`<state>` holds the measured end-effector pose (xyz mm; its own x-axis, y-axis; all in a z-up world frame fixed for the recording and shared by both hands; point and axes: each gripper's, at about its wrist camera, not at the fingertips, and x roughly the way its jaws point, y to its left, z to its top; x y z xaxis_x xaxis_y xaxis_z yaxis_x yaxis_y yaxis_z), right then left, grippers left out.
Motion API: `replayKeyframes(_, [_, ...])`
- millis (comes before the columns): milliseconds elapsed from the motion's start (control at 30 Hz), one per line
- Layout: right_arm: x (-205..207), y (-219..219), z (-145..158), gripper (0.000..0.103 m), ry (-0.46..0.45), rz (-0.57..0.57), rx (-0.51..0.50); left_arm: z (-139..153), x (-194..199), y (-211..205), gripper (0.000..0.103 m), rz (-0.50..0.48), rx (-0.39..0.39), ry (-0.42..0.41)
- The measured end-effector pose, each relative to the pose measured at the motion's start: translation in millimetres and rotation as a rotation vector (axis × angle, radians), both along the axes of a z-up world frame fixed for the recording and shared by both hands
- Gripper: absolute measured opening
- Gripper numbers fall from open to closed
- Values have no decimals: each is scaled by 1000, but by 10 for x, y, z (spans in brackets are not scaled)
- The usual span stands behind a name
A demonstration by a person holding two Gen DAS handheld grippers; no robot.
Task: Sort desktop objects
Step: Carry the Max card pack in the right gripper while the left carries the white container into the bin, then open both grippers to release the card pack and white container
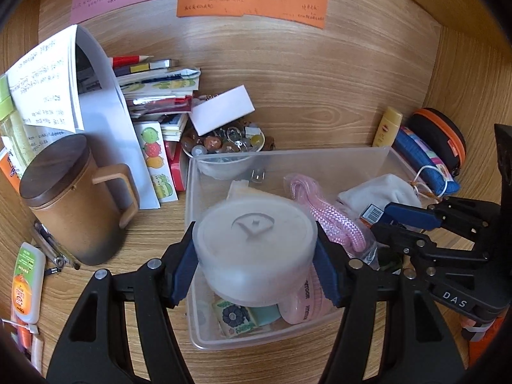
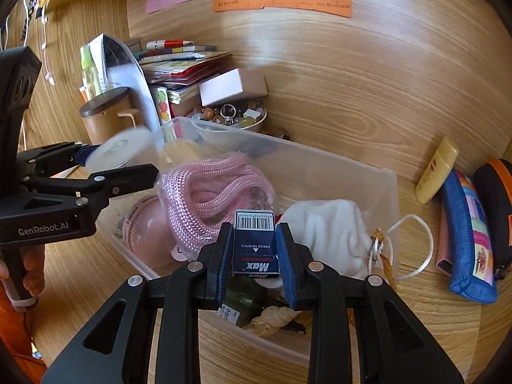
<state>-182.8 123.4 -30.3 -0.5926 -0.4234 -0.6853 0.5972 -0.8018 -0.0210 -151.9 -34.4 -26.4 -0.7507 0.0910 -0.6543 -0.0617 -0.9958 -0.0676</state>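
Observation:
My left gripper (image 1: 254,252) is shut on a round frosted white container (image 1: 256,249) and holds it over the clear plastic bin (image 1: 288,155). The same container (image 2: 120,152) and left gripper (image 2: 126,160) appear at the left of the right wrist view. My right gripper (image 2: 254,252) is shut on a small dark blue "Max" box (image 2: 255,246) with a barcode, above the bin (image 2: 352,166). In the left wrist view the right gripper (image 1: 388,220) reaches in from the right with that box (image 1: 371,214). The bin holds a bagged pink rope (image 2: 211,198), a white cloth (image 2: 329,233) and small items.
A brown lidded mug (image 1: 75,204), a stack of books and papers (image 1: 153,92) and a bowl of trinkets (image 1: 224,144) crowd the bin's left and back. A yellow tube (image 2: 436,169), a blue pouch (image 2: 467,236) and a black case (image 2: 496,211) lie to its right. A hand (image 2: 30,268) grips the left handle.

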Motion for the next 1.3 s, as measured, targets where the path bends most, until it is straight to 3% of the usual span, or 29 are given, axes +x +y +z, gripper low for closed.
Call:
replayKeyframes(233, [-24, -16, -27, 25, 3, -5, 11, -16, -17, 19, 65, -2, -8, -3])
replayKeyframes(367, [-35, 14, -29, 39, 7, -20, 7, -15, -11, 20, 65, -4, -8, -4])
replayKeyframes(567, [-3, 36, 14, 44, 27, -20, -4, -8, -16, 19, 67, -6, 0, -21])
replayKeyframes(733, [6, 84, 76, 54, 19, -9, -37, 43, 32, 38, 76, -10, -5, -21])
replayKeyframes(800, [29, 104, 126, 60, 39, -11, -45, 68, 62, 50, 84, -3, -21, -16])
replayKeyframes(1233, [136, 315, 424, 75, 94, -50, -129, 276, 295, 0, 93, 38, -19, 23])
replayKeyframes(1300, [171, 341, 460, 84, 100, -57, -133, 311, 343, -7, 95, 49, -17, 34])
